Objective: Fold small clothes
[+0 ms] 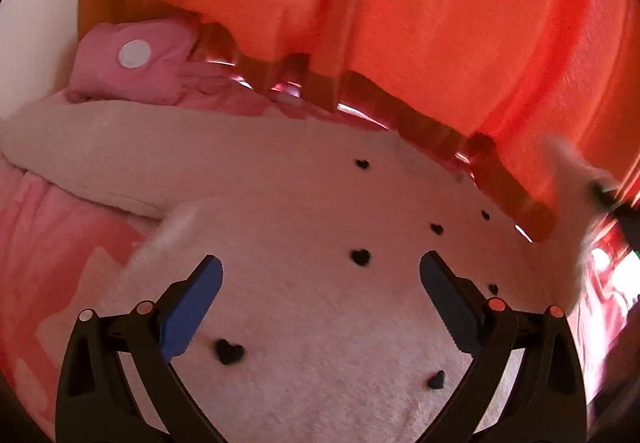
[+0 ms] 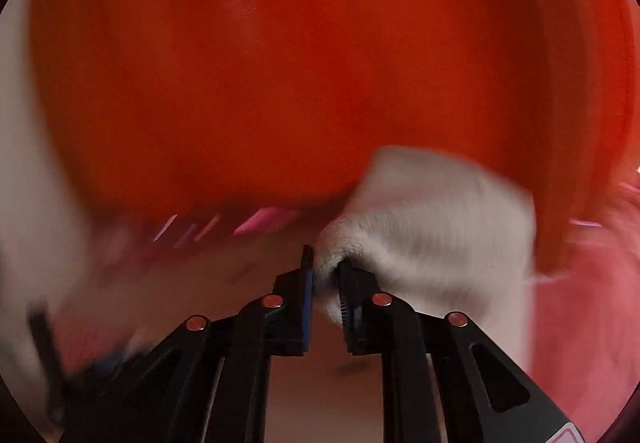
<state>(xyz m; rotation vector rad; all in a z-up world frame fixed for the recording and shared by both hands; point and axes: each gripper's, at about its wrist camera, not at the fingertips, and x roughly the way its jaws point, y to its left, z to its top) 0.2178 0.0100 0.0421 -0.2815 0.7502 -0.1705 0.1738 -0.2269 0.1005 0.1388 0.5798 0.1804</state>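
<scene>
A fluffy white garment with small black hearts (image 1: 320,203) lies spread on a pink bed cover. My left gripper (image 1: 321,271) hovers just above its middle, jaws wide open and empty. In the right wrist view my right gripper (image 2: 325,267) is shut on a bunched white edge of the garment (image 2: 432,219) and holds it lifted. That view is heavily blurred. The right gripper also shows at the far right of the left wrist view (image 1: 600,193), with white cloth hanging from it.
An orange-red curtain (image 1: 400,23) hangs close behind the bed. A pink cloth item with a white round patch (image 1: 136,55) lies at the back left. The pink bed cover (image 1: 48,235) shows at the left.
</scene>
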